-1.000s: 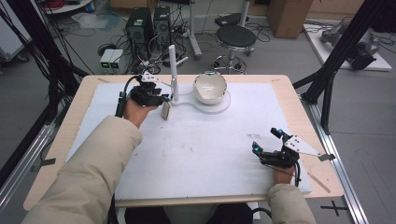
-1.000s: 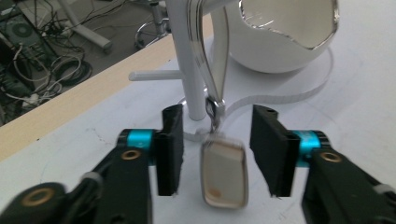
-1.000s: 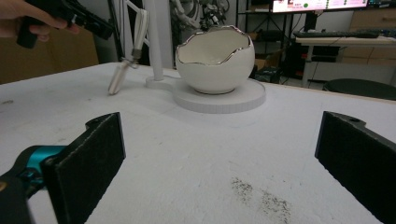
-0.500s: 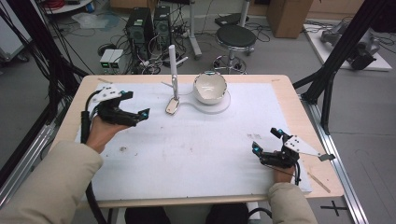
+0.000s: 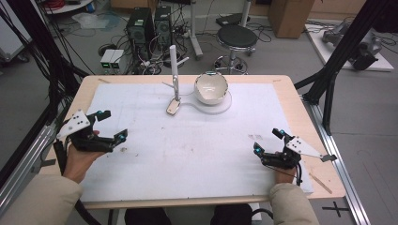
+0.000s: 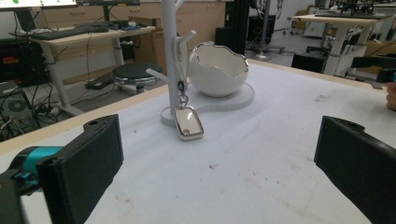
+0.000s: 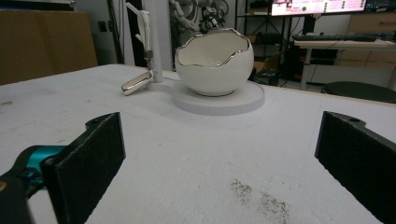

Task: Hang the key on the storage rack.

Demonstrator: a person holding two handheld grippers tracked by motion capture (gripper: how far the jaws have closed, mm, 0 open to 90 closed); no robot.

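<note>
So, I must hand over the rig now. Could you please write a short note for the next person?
Left gripper: open, holding nothing, at the left side of the white mat.
Right gripper: open, holding nothing, near the right edge.
Keychain tag: hangs by its strap from a peg of the white stand, its lower end resting on the mat, beside the egg-shaped bowl.
Done: the tag appears hung.
Left: probably nothing; check that the strap sits firmly.

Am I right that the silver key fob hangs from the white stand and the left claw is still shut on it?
Not quite. The key fob does hang from the white stand, but the left claw is open and well clear of it, as the high view shows.
</note>
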